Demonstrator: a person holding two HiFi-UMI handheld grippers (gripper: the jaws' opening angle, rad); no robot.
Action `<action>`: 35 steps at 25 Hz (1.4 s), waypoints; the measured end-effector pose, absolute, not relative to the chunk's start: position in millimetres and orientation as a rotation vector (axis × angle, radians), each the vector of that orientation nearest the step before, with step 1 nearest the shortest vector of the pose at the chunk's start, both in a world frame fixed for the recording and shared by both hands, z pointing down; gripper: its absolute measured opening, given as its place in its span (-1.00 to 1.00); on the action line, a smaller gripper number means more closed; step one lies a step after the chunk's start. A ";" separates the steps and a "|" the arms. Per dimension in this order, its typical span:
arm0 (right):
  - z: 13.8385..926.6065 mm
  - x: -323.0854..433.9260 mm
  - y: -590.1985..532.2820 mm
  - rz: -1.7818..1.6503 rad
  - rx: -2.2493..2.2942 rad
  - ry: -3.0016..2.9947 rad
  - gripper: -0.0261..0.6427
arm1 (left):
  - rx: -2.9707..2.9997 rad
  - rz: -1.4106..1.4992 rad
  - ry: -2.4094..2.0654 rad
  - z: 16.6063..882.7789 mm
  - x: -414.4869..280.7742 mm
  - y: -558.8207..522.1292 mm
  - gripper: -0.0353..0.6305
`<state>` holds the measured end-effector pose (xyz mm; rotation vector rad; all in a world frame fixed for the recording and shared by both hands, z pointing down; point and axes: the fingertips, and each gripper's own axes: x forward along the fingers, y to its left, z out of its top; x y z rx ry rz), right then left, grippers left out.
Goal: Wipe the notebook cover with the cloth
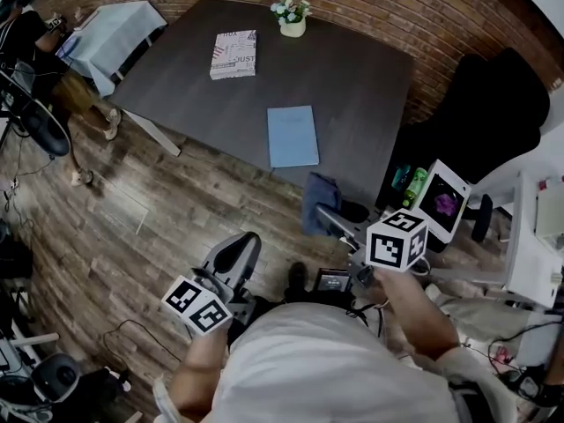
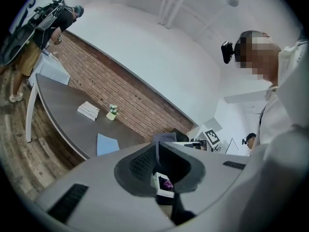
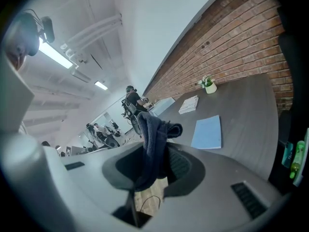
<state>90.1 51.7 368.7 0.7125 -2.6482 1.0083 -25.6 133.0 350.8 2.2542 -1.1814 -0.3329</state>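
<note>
A light blue notebook [image 1: 293,136] lies flat near the front edge of the dark table [image 1: 352,77]; it also shows in the right gripper view [image 3: 207,132] and in the left gripper view [image 2: 106,144]. My right gripper [image 1: 324,213] is off the table, just short of its front edge, shut on a dark blue cloth [image 1: 320,199]. In its own view the cloth [image 3: 153,139] hangs out of the right gripper [image 3: 157,141]. My left gripper [image 1: 248,241] is low over the floor, left of the right one. In its own view the left gripper [image 2: 157,146] has its tips together, holding nothing.
A patterned book [image 1: 233,54] and a small flower pot [image 1: 292,16] sit at the table's far side. A black office chair [image 1: 493,113] stands to the right, with a white box [image 1: 443,199] and green bottles [image 1: 414,183] near it. A person [image 2: 41,33] stands at the far left.
</note>
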 end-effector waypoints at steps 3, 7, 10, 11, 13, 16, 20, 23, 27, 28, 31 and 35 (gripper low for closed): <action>374.5 91.6 38.1 1.008 0.712 -2.640 -0.59 | 2.241 -0.315 -1.179 358.5 -20.2 122.1 -0.81; 384.8 93.3 22.6 1.020 0.734 -2.617 -0.59 | 2.232 -0.291 -1.168 369.1 -17.8 105.6 -0.81; 391.2 86.4 12.7 1.026 0.753 -2.595 -0.59 | 2.227 -0.271 -1.149 376.4 -23.8 89.0 -0.81; 392.9 83.5 8.5 1.022 0.762 -2.588 -0.59 | 2.228 -0.265 -1.139 378.9 -26.3 82.4 -0.81; 396.5 77.7 -2.9 1.006 0.787 -2.574 -0.59 | 2.232 -0.254 -1.114 383.9 -31.3 67.5 -0.81; 403.8 68.8 -19.6 1.003 0.835 -2.546 -0.59 | 2.241 -0.223 -1.070 392.0 -39.3 46.3 -0.81; 413.1 53.1 -44.0 1.006 0.889 -2.498 -0.59 | 2.265 -0.170 -1.004 401.4 -51.5 16.4 -0.81; 419.6 38.8 -59.5 1.007 0.920 -2.467 -0.59 | 2.281 -0.133 -0.952 411.9 -60.5 -0.6 -0.81; 430.8 23.9 -76.4 0.993 0.948 -2.420 -0.59 | 2.285 -0.088 -0.902 428.1 -68.5 -17.5 -0.81; 434.3 21.6 -80.4 0.986 0.954 -2.406 -0.59 | 2.287 -0.077 -0.891 432.4 -69.5 -21.2 -0.81; 445.7 16.1 -92.4 0.966 0.971 -2.365 -0.59 | 2.302 -0.032 -0.865 445.3 -71.0 -32.0 -0.81; 465.7 10.5 -106.1 0.923 0.954 -2.301 -0.59 | 2.288 0.030 -0.862 467.8 -69.4 -40.9 -0.82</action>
